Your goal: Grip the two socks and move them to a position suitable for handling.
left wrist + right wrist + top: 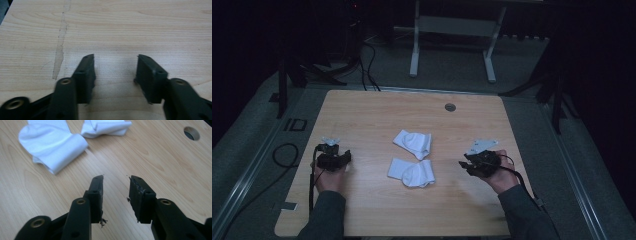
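Two white socks lie near the middle of the wooden table [362, 115]: the far sock [413, 143] and the near sock [412, 173], close together. My left gripper [343, 159] rests at the table's left side, held in a hand, well left of the socks. Its jaws stand open over bare wood [116, 67]. My right gripper [464, 165] sits at the right side, pointing toward the socks. It is open [116, 187] with nothing between its fingers. In the right gripper view the near sock [51, 145] lies ahead to the left and the far sock [106, 127] lies beyond it.
A round cable hole [450, 107] is set in the table near its far edge, also seen as the hole [192, 133] at the upper right. A pale scratch [60, 50] runs along the wood. Desk legs [414, 50] and cables [369, 65] stand on the floor behind.
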Demonstrator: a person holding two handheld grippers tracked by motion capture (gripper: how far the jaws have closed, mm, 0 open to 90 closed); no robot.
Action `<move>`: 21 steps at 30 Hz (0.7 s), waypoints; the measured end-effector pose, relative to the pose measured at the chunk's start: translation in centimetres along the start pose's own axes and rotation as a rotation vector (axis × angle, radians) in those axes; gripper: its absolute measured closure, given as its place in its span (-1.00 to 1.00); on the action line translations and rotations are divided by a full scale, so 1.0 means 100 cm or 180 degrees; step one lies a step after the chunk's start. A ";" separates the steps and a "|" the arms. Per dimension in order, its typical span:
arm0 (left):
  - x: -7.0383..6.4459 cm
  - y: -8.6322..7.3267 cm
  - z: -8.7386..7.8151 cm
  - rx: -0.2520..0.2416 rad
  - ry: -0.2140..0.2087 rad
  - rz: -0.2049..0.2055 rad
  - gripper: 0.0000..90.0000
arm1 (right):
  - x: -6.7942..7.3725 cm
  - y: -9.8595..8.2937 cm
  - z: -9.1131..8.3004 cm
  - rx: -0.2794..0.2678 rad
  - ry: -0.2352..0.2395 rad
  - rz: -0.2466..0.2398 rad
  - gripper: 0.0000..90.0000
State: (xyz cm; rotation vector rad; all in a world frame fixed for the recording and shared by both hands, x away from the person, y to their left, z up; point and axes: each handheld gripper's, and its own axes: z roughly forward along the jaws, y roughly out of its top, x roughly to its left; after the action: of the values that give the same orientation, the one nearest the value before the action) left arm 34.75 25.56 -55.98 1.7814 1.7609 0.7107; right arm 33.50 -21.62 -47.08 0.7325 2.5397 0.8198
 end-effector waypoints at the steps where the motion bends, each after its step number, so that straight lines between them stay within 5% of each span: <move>1: 0.000 0.000 0.000 0.0001 0.0007 0.0003 0.28 | 0.003 0.005 0.002 0.0018 0.0004 -0.0028 0.47; 7: -0.003 0.000 -0.003 0.0004 -0.0026 0.0045 0.53 | 0.010 0.022 0.005 -0.0032 0.0057 -0.0133 0.65; 11: -0.003 0.001 -0.005 0.0004 -0.0071 0.0074 0.74 | 0.020 0.035 0.012 -0.0035 0.0142 -0.0253 0.93; 21: -0.006 0.001 -0.008 0.0000 -0.0118 0.0119 0.88 | 0.041 0.043 0.043 0.0055 0.0353 -0.0329 0.99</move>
State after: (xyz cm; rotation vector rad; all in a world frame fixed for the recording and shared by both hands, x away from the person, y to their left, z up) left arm 34.26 24.96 -55.38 1.8205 1.7076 0.6884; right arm 33.87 -14.41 -48.43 0.5699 2.6609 0.8260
